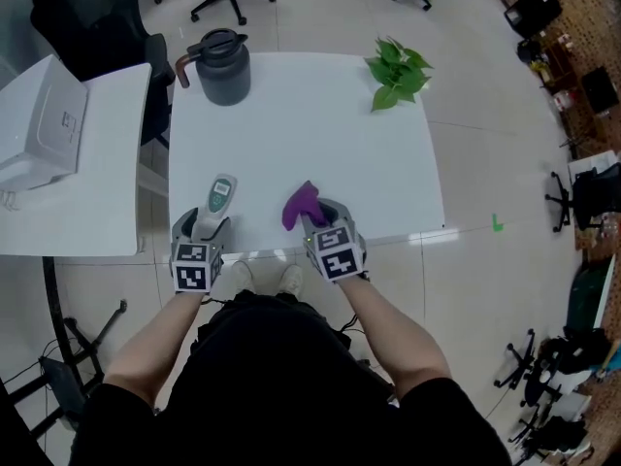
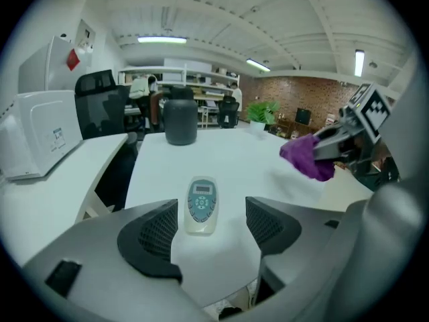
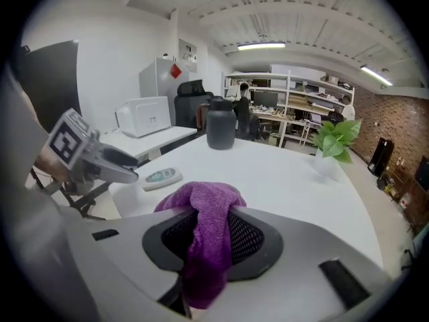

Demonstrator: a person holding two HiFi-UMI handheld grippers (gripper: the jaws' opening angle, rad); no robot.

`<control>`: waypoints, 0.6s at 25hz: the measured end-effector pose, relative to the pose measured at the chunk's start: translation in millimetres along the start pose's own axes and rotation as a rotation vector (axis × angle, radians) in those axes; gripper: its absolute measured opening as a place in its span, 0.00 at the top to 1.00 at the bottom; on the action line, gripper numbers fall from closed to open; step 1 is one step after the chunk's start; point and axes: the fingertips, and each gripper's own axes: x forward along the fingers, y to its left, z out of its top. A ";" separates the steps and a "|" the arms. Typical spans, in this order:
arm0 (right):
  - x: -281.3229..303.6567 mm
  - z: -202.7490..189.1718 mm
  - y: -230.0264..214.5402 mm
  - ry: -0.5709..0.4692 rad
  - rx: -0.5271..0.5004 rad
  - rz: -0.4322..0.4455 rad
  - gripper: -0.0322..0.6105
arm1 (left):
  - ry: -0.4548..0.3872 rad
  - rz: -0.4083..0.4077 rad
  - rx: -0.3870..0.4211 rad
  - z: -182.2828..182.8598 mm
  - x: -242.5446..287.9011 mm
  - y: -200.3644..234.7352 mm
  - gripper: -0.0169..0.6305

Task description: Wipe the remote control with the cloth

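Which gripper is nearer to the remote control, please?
Left. The left gripper holds its open jaws either side of the near end of the remote control; the right gripper, shut on the purple cloth, is off to its right.

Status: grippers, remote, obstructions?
Left gripper open, remote control flat between jaws, not gripped. Right gripper shut on purple cloth. Kettle, plant far back.

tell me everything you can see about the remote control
The remote control is a cream-white plastic handset with rounded ends and a grey-teal face panel: small display at the far end, buttons below. It lies flat, face up, on the white table near the front edge, pointing away from the person. The left gripper holds its jaws wide apart either side of its near end, not pressing it. The purple cloth, held in the right gripper, is apart to its right.
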 end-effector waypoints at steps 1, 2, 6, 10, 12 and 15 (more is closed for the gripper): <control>11.3 -5.7 -2.4 0.023 -0.010 -0.004 0.77 | -0.007 -0.004 0.000 1.9 -6.0 -2.6 0.50; 21.9 -11.3 -4.8 0.045 -0.021 -0.009 0.77 | -0.015 -0.012 -0.005 5.8 -12.0 -6.7 0.50; 56.0 -34.5 -13.1 0.125 -0.057 -0.025 0.74 | -0.041 -0.026 0.001 17.5 -26.7 -15.8 0.52; 64.6 -46.4 -13.2 0.176 -0.067 0.006 0.66 | -0.056 -0.014 0.012 25.4 -31.3 -17.0 0.53; 52.6 -36.9 -13.9 0.157 -0.061 0.019 0.58 | -0.073 0.000 0.025 29.1 -32.6 -16.3 0.53; 19.2 -6.3 -13.7 0.045 -0.033 0.036 0.58 | -0.112 -0.014 0.046 44.4 -40.8 -27.2 0.53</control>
